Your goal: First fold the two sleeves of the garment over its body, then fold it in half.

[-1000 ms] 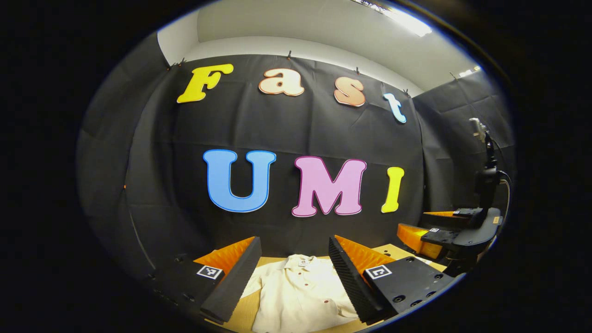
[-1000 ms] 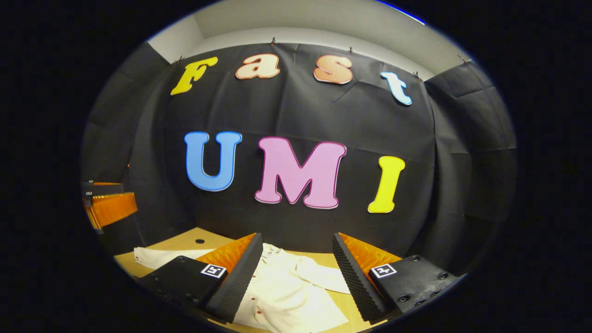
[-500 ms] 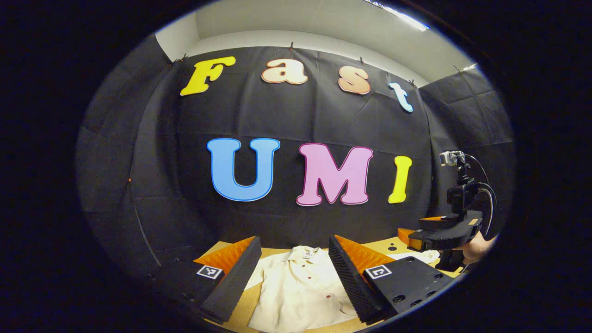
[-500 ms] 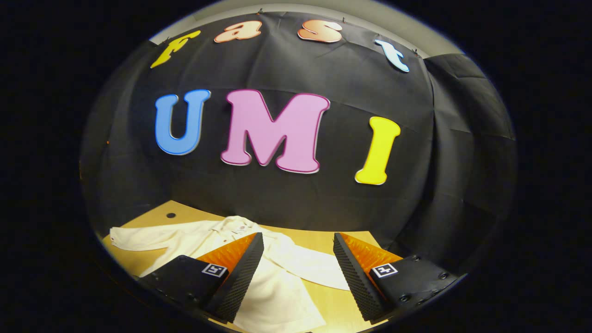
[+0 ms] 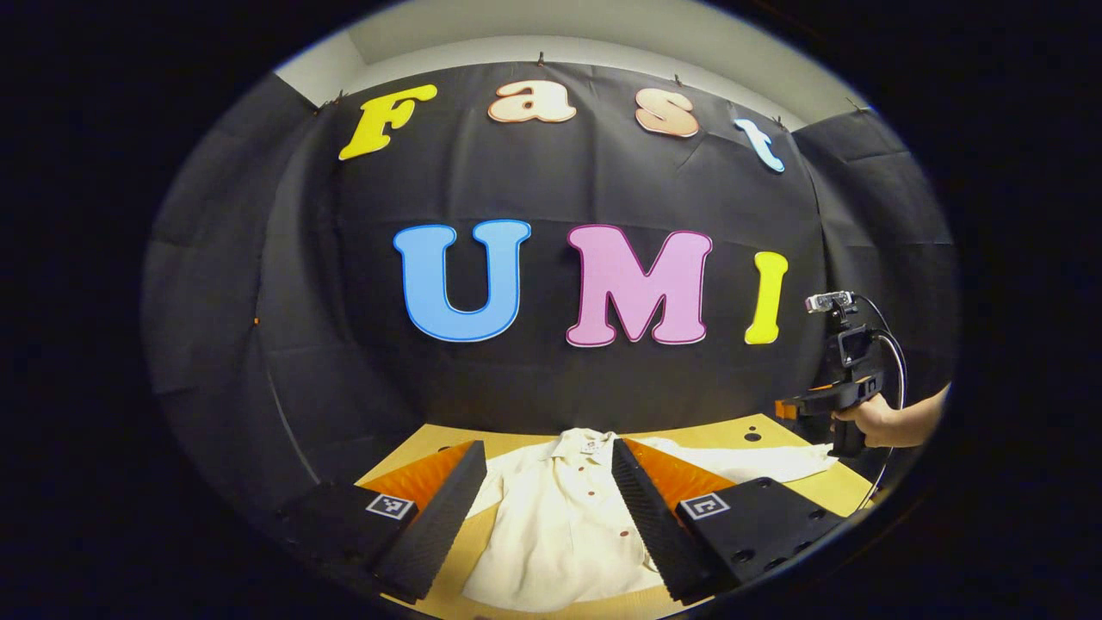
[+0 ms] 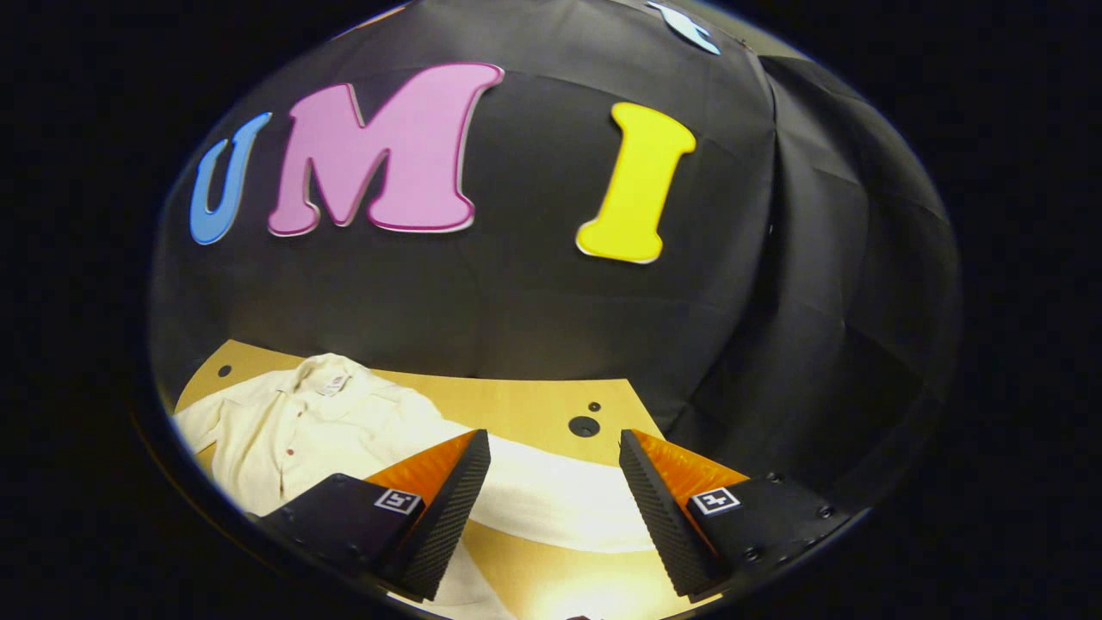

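Broadly, the table (image 5: 826, 486) takes up the lower part of both views, a tan board with a few dark holes (image 6: 584, 425) near its far edge.

On it the shirt (image 5: 560, 525) lies flat and face up, cream, with a row of small dark buttons (image 5: 589, 492) down the front and the collar (image 5: 585, 441) at 12 o'clock from its body, next to the booth wall. Its sleeves are spread out to the sides and not yet folded. In the left gripper view one sleeve (image 5: 758, 463) runs out toward 3 o'clock across the board. In the right gripper view the shirt (image 6: 293, 430) sits at 9 o'clock, and that sleeve (image 6: 560, 504) stretches from it toward 3 o'clock, passing between that tool's fingers.

The left gripper (image 5: 547, 517) hangs over the shirt body with its jaws wide apart, holding nothing; the button row shows in the gap.

The right gripper (image 6: 554, 508) also stands wide open, above the sleeve, with cloth showing between its fingers but neither finger pressing on it as far as I can tell. In the left gripper view the right gripper (image 5: 818, 403) shows small at 3 o'clock, above the sleeve's end, held by a hand (image 5: 869, 420); from there its opening cannot be told.
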The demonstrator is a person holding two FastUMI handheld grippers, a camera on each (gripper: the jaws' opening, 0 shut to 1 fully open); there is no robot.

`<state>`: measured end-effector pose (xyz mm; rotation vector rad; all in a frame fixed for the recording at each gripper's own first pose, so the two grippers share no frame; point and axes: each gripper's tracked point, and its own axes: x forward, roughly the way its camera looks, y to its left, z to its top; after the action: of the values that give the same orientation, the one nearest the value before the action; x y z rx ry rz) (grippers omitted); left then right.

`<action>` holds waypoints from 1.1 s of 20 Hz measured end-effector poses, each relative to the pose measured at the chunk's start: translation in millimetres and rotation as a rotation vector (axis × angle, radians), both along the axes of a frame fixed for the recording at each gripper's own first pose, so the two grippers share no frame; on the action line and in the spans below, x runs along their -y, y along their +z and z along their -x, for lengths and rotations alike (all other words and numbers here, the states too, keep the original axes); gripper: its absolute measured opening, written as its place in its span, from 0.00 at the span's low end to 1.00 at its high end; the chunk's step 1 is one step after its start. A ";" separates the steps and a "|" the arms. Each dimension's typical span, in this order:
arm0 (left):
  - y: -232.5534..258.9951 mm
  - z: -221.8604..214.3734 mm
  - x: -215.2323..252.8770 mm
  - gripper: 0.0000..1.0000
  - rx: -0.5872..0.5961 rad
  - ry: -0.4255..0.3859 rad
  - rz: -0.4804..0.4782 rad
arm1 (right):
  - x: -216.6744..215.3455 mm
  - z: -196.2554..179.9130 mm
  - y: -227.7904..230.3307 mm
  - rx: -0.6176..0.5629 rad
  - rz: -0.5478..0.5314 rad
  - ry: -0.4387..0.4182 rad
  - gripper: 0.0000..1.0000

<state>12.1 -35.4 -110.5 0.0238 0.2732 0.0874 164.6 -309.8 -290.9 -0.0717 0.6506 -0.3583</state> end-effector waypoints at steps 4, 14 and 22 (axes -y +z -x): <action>-12.6 -7.6 12.4 0.96 -0.037 -0.001 -0.012 | 76.5 15.1 -50.6 -0.176 0.007 -0.134 0.97; -34.0 -29.7 44.9 0.96 -0.072 -0.036 -0.014 | 212.9 81.3 -136.1 -0.394 -0.090 -0.405 0.96; -51.9 -36.2 58.1 0.96 -0.114 -0.069 -0.015 | 203.9 116.3 -193.6 -0.525 -0.234 -0.450 0.94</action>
<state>48.3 -93.4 -162.4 0.0528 0.3850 0.0195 48.2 -513.7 -484.5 0.2157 1.2298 -0.7051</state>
